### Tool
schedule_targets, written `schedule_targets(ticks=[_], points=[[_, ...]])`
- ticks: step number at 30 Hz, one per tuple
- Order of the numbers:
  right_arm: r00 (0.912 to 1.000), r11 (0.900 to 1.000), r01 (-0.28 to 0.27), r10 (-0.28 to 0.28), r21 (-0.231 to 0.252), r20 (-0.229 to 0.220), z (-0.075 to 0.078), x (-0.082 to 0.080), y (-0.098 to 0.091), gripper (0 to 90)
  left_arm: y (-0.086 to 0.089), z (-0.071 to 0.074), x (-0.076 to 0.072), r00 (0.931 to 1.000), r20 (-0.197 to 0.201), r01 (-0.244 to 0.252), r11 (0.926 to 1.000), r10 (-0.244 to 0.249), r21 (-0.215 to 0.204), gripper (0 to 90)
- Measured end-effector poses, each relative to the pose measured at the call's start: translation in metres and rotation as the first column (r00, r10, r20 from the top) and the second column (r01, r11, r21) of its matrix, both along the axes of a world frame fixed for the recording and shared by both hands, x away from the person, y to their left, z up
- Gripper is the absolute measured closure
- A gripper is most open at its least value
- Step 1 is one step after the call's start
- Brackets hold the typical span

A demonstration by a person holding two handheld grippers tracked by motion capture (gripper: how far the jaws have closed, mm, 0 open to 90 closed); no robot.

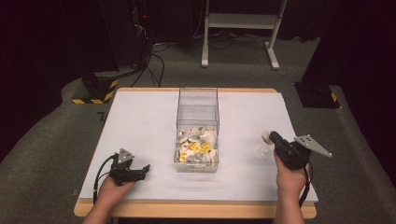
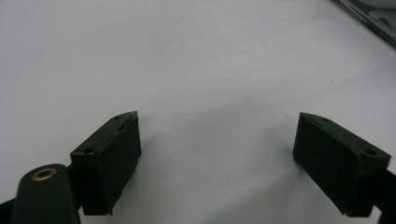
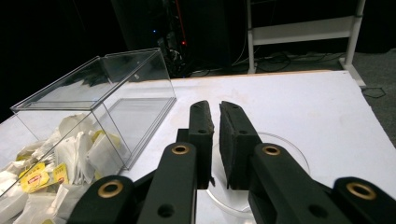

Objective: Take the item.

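Clear round dish (image 3: 280,154) flat under right gripper (image 3: 215,114).

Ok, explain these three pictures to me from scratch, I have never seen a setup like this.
A person sits at a white-covered table and holds a hand-operated gripper in each hand. There is no robot arm. The high view looks down from above the person. The other two pictures come from cameras riding on the grippers, looking along their black fingers.

In the middle stands a clear plastic box. Its near compartment holds tea bags and its far one looks empty.

The left gripper rests near the table with its fingers wide apart, holding nothing. The right gripper is over a clear round dish. Its fingers are a narrow gap apart, with nothing visibly gripped.
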State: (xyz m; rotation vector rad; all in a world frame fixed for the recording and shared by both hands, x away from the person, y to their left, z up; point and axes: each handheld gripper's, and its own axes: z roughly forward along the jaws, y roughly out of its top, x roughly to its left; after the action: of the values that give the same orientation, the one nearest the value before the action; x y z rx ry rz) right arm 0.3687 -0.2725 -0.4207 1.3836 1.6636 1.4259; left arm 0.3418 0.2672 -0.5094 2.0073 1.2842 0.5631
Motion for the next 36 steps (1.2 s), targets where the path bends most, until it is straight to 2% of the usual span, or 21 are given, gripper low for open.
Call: schedule_targets(ticks=[10, 17, 18, 20, 23, 25, 31, 36], points=[[1.0000, 0.9999, -0.002, 0.002, -0.010, -0.002, 0.000, 0.001, 0.003, 77.1, 0.000, 0.000, 0.000, 1.0000, 0.000, 0.000, 1.0000, 0.000, 0.001, 15.5], [0.9999, 0.9998, 0.009, -0.009, -0.020, -0.006, 0.001, 0.003, 0.005, 59.3, 0.000, 0.000, 0.000, 1.0000, 0.001, 0.000, 1.0000, 0.000, 0.001, 15.5], [0.9999, 0.9995, 0.015, -0.015, -0.026, -0.003, 0.001, 0.004, 0.006, 54.8, 0.000, 0.000, 0.000, 1.0000, 0.001, 0.000, 1.0000, 0.000, 0.002, 15.5], [0.9999, 0.9994, 0.016, -0.016, -0.031, -0.004, 0.001, 0.004, 0.007, 52.8, 0.000, 0.000, 0.000, 1.0000, 0.001, 0.000, 1.0000, 0.000, 0.002, 15.6], [0.9998, 0.9985, 0.020, -0.020, -0.052, -0.002, 0.000, 0.006, 0.011, 44.5, 0.000, 0.000, 0.000, 1.0000, 0.001, -0.001, 1.0000, 0.001, 0.001, 15.6], [0.9998, 0.9983, 0.020, -0.021, -0.055, -0.004, 0.000, 0.006, 0.012, 42.9, 0.000, 0.000, 0.000, 1.0000, 0.001, -0.001, 1.0000, 0.001, 0.000, 15.6], [0.9998, 0.9950, 0.014, -0.016, -0.099, -0.010, -0.002, 0.009, 0.023, 30.8, 0.000, 0.000, 0.000, 1.0000, 0.001, -0.003, 1.0000, 0.003, -0.002, 15.6], [0.9998, 0.9926, 0.004, -0.006, -0.122, -0.019, -0.003, 0.011, 0.032, 26.6, 0.000, 0.000, 0.000, 1.0000, 0.002, -0.003, 1.0000, 0.003, 0.000, 15.6]])
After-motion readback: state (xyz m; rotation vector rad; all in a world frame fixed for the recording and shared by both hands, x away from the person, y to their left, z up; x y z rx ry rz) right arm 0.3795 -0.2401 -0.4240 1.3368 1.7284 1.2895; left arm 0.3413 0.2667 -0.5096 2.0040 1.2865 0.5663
